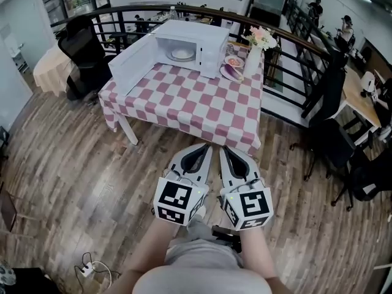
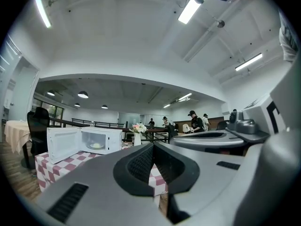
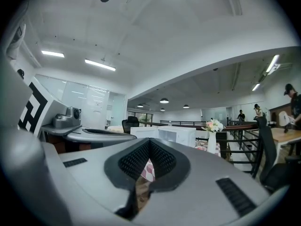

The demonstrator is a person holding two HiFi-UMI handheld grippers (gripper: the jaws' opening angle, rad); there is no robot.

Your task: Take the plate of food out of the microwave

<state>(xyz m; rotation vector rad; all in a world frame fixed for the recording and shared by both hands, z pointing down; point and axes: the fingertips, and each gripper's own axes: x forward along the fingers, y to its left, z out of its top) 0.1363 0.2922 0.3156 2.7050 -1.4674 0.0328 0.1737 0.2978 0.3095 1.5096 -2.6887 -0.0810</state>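
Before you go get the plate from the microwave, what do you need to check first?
1. Microwave door open: ok.
2. Plate seen inside: ok.
3. Left gripper and right gripper empty, jaws together: ok.
4. Near enough to reach in: not ok, the table stands well ahead.
5. Vase out of the way: ok, it stands beside the microwave, not in front of the opening.
6. Plate cool enough: cannot tell.

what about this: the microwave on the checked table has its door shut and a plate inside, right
No: the head view shows the microwave door standing open, not shut. Otherwise right: it sits on the checked table with a plate inside.
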